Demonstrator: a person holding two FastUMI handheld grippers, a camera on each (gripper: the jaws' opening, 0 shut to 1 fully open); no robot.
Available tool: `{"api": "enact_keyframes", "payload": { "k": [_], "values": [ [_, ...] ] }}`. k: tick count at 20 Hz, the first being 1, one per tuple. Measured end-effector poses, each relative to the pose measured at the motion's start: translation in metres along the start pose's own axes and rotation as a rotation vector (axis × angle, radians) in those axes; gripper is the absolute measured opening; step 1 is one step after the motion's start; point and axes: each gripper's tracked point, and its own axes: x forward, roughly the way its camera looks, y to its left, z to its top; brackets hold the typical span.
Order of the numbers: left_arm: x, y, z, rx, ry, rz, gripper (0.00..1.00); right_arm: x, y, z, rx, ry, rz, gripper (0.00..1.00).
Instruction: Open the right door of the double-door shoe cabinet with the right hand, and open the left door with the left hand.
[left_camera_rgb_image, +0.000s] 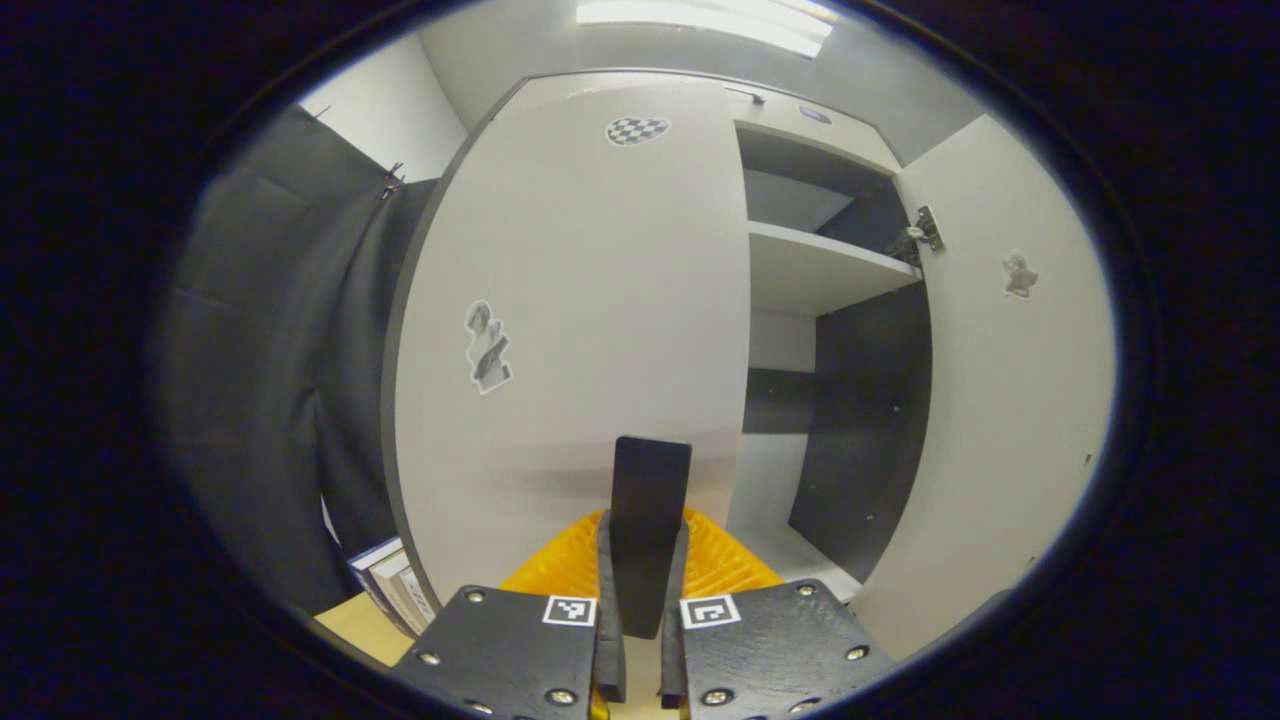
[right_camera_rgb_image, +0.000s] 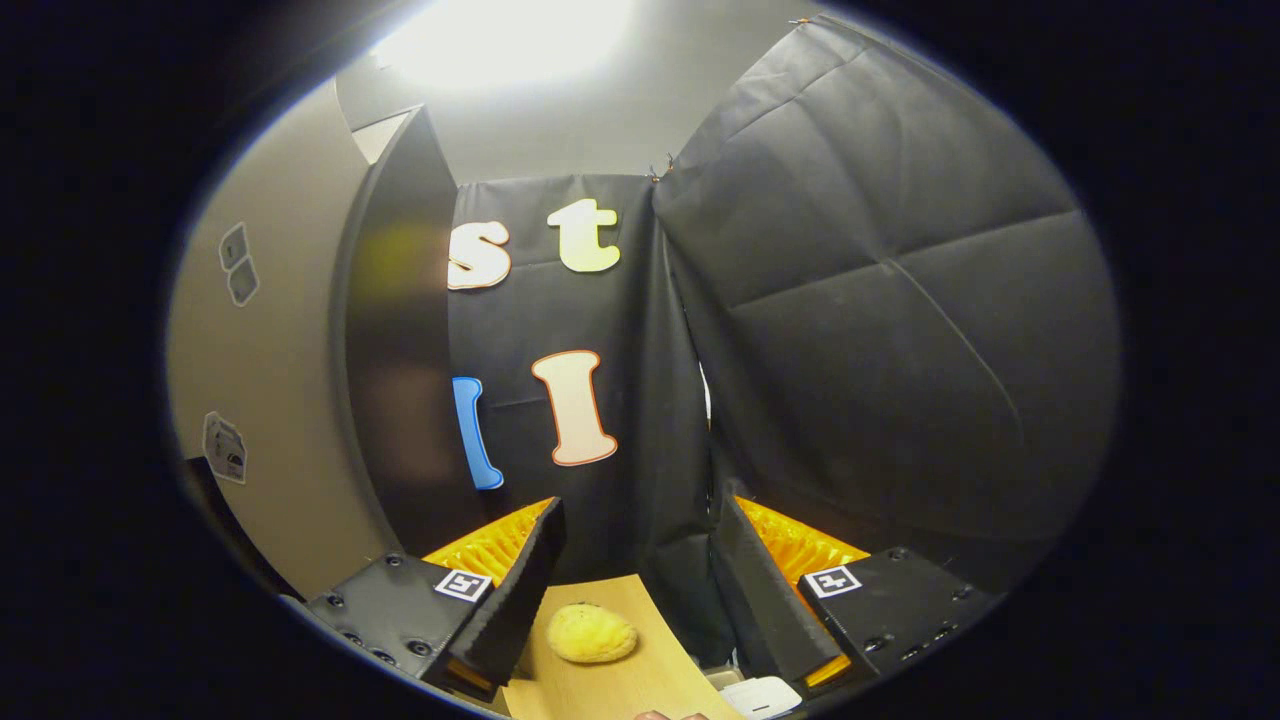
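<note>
Both fingers of the left tool (left_camera_rgb_image: 640, 560) stand pressed together with no gap, directly in front of the closed left door (left_camera_rgb_image: 570, 330) of the shoe cabinet (left_camera_rgb_image: 800, 270), whose right door (left_camera_rgb_image: 1000, 400) stands swung open beside bare shelves. Fingers of the right tool (right_camera_rgb_image: 630, 590) are spread wide and empty above a wooden worktop (right_camera_rgb_image: 620, 685) carrying a yellow sponge-like lump (right_camera_rgb_image: 591, 633), with the cabinet's side panel (right_camera_rgb_image: 395, 330) to the left.

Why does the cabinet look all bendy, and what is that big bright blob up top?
In the left gripper view the fisheye lens bows the closed left door; in the right gripper view a ceiling light glares white, washing out detail, while the yellow lump below stays sharp.
</note>
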Motion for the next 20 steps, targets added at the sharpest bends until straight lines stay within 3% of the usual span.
{"api": "enact_keyframes", "payload": {
  "k": [9, 14, 20],
  "values": [
    [0.024, 0.074, 0.017, -0.040, 0.012, -0.121, 0.16, -0.097, 0.023, 0.005, -0.023, -0.005, -0.107, 0.98],
    [-0.001, 0.095, 0.016, -0.046, 0.003, -0.194, 0.16, -0.148, 0.034, 0.003, -0.016, 0.001, -0.158, 0.97],
    [-0.037, 0.126, 0.023, -0.064, -0.020, -0.204, 0.16, -0.182, 0.065, 0.000, -0.011, 0.005, -0.147, 0.98]
  ]
}}
